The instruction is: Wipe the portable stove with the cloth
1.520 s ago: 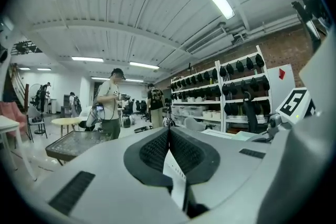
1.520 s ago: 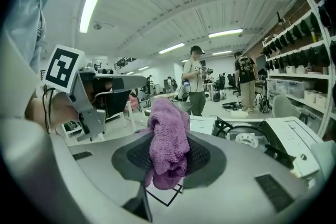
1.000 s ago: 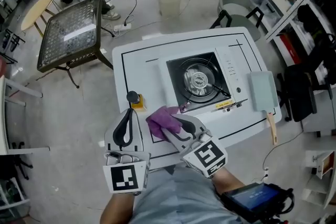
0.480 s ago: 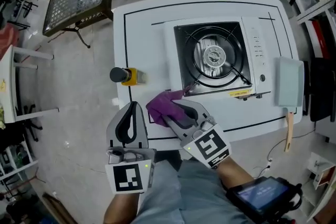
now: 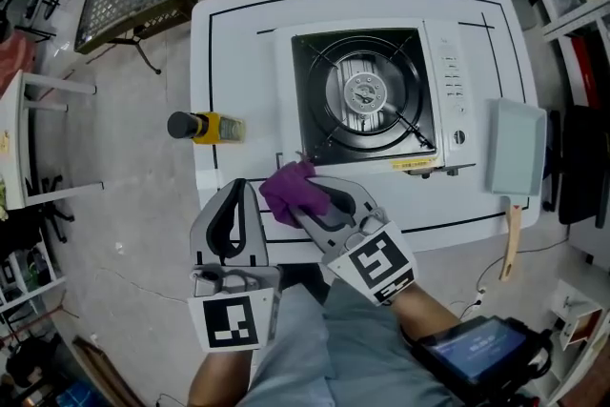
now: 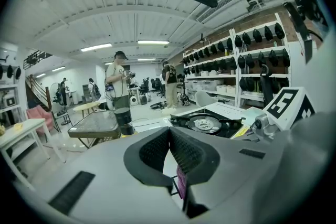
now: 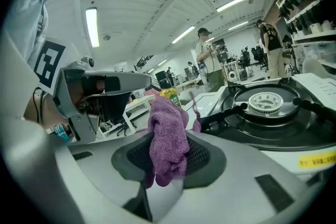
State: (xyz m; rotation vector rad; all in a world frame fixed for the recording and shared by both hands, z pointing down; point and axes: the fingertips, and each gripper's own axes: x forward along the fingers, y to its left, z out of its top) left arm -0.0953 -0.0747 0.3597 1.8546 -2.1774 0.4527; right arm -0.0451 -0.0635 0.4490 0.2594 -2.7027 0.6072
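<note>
Right tongs (image 5: 307,201) are clamped on the purple cloth (image 5: 289,189) - right gripper view shows the cloth bunched between the dark pads, jaws part closed around it, w/ a fold sticking up past the tips and a loose end hanging below. The cloth is held over the near part of the white tabletop (image 5: 238,52), just beside the near-left corner of the portable stove (image 5: 381,136); can't tell whether it touches the stove. Left tongs (image 5: 238,197) sit just left of the right ones, jaws together at the tips, nothing gripped - left gripper view shows the pads meeting in a closed wedge. Stove sits mid-tabletop, black pan and round burner (image 5: 365,92) to its left side, white control panel w/ knob (image 5: 458,136) to its right. A yellow bottle w/ black cap (image 5: 203,126) stands on the tabletop left of the stove, well apart from it. A pale grey flat board w/ wooden handle (image 5: 515,148) lies at the tabletop's right edge, near the stove's knob side.
</note>
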